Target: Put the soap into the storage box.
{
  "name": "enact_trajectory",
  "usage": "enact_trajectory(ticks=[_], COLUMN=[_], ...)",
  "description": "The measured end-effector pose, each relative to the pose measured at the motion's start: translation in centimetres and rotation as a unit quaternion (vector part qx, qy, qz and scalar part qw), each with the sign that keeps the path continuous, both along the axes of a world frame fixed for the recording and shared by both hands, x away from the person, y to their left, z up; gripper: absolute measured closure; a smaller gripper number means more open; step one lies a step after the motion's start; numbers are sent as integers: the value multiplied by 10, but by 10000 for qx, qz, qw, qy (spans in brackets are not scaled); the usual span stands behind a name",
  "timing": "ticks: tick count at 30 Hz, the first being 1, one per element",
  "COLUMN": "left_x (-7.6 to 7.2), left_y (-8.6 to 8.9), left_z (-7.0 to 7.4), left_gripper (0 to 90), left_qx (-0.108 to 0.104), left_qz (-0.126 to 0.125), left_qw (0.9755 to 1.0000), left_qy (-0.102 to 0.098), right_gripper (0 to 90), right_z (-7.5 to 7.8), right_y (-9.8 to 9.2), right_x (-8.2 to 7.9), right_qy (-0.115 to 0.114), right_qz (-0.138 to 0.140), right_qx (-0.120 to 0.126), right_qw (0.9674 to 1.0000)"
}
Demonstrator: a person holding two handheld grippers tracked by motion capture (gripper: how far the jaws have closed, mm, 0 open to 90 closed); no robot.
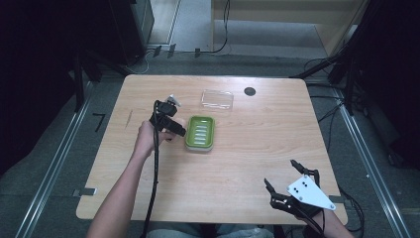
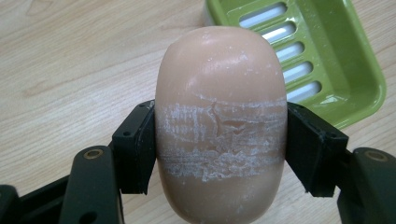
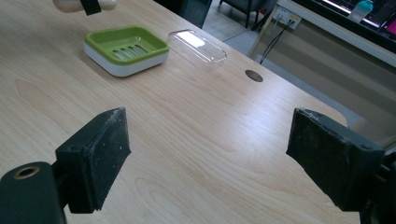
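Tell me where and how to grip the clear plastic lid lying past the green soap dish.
Probably best to take the clear rectangular plastic lid across its short width, coming from above: its long sides are straight and parallel, and the open right gripper has the table beside it free.

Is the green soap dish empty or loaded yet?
Empty. The green soap dish shows bare drain slots; the soap bar is clamped in the left hand-held gripper beside the dish, above the table.

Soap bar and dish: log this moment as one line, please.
left gripper: shut on soap bar | soap dish: empty | clear lid: on table | right gripper: open, idle
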State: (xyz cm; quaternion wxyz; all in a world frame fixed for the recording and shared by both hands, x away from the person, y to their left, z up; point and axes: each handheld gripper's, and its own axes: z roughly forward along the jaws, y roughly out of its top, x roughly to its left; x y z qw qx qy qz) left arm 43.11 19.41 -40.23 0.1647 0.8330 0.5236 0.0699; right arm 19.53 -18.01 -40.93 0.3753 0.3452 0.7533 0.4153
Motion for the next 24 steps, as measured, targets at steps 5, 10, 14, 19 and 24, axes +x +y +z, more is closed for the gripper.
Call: enact_trajectory(ticks=[5,10,14,19,24], left_x=[0,2,3,6,7], left_y=[-6,-11,-16,-22,-29], left_z=[1,0,0,0,-1], left_gripper=[338,338,338,338,338], left_qx=[0,-9,-6,8,35], left_qz=[-55,-113,-172,-209,-225], left_qw=[10000,9999,9998,9998,9997], left_qy=[-27,-6,-43,-32,-66], right_gripper=[130,131,131,131,131], right_z=[0,0,0,-1,-2], right_y=[-3,-6,-9,-10,-13], right_x=[-1,-2,-4,-5,-8], right_qy=[-43,-76,-127,-93,-98], right_qz=[-89,-191,-313,-332,-378], right_qx=[104,164,241,178,150], right_qw=[9999,9997,9991,9992,9991])
